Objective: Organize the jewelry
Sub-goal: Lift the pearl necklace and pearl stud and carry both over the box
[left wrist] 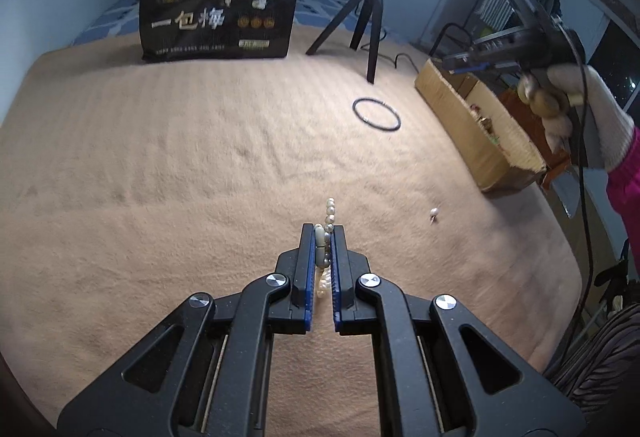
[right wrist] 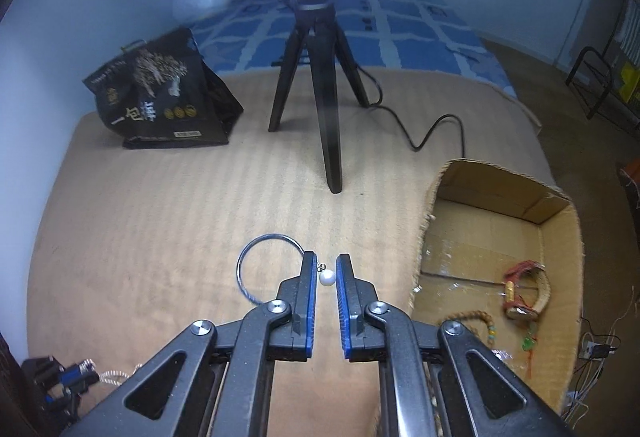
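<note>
My left gripper (left wrist: 323, 237) is shut on a strand of white pearls (left wrist: 329, 211), which sticks out past the fingertips and hangs below the pads above the tan blanket (left wrist: 160, 177). My right gripper (right wrist: 326, 269) is shut on a small pearl earring (right wrist: 327, 278); the pearl sits between the blue pads, its wire hook against the left pad. In the left wrist view a gloved hand (left wrist: 576, 105) holds the right gripper (left wrist: 452, 61) over the cardboard box (left wrist: 460, 113). A second pearl earring (left wrist: 433, 213) lies on the blanket. A dark bangle (left wrist: 354, 109) (right wrist: 240, 269) lies flat beside the box.
The open cardboard box (right wrist: 560, 257) holds a red and straw bracelet (right wrist: 528, 289) and a wooden bead string (right wrist: 476, 321). A black tripod (right wrist: 320, 97) with a ring light and its cable stands at the back. A black printed bag (left wrist: 220, 9) stands at the back left.
</note>
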Demonstrator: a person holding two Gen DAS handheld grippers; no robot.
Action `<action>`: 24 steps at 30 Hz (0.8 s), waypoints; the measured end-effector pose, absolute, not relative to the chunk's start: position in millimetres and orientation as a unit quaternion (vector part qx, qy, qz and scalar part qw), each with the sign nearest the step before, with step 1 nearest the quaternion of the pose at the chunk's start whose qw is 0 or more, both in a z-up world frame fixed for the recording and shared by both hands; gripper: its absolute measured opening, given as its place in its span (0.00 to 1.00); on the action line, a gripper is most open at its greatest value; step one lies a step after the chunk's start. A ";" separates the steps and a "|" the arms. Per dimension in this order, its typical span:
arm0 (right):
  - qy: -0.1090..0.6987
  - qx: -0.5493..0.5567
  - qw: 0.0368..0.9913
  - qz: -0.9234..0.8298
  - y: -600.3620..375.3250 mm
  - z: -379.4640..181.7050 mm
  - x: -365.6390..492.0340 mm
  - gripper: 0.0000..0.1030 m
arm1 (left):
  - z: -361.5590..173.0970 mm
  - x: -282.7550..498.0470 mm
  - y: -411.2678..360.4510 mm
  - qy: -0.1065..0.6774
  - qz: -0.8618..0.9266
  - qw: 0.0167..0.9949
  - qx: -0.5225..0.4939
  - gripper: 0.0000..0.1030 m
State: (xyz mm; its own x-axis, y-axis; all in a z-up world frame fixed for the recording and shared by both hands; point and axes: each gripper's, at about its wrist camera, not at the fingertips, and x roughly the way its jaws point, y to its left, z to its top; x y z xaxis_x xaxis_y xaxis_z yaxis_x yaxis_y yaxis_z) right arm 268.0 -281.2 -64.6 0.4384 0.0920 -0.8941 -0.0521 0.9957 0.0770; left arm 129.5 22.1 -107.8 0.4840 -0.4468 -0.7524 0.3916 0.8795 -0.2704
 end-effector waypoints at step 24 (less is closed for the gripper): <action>0.469 0.032 0.882 0.015 -376.2 -5.5 165.2 0.07 | 0.2 147.8 -66.8 0.365 -0.299 0.881 -0.026 0.04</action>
